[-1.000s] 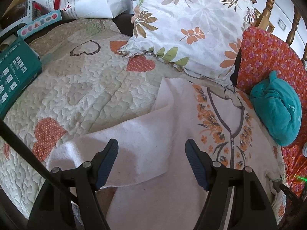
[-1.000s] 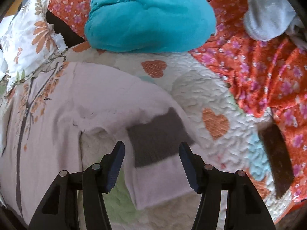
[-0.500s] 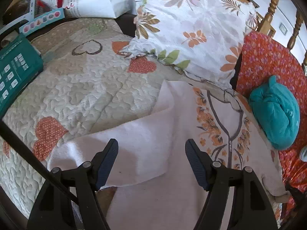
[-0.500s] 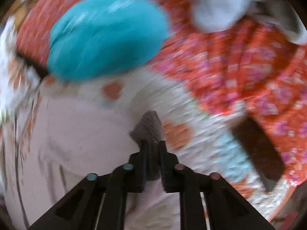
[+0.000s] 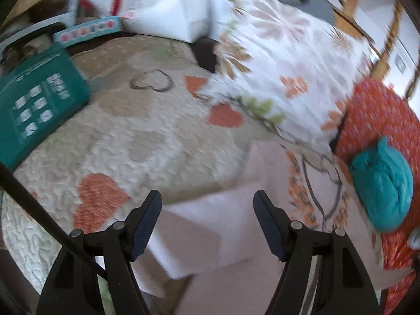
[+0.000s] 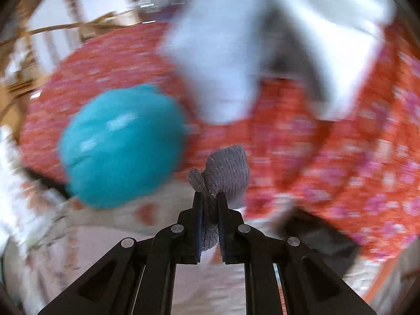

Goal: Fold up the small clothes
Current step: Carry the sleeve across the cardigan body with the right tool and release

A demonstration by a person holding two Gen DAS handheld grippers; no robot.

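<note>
A pale pink top with an orange flower print lies on the quilted bed, its left sleeve folded across the body. My left gripper is open and empty just above that sleeve. My right gripper is shut on the grey knit cuff of the right sleeve and holds it lifted off the bed. The pink body of the top shows blurred below the right fingers.
A floral pillow lies beyond the top. A teal bundle, also in the right wrist view, rests on a red floral cover. A teal box sits left. White-grey cloth lies far right.
My right gripper closed on the grey cuff and has lifted it up and away from the bed. My left gripper stayed open and drew back slightly over the folded sleeve.
</note>
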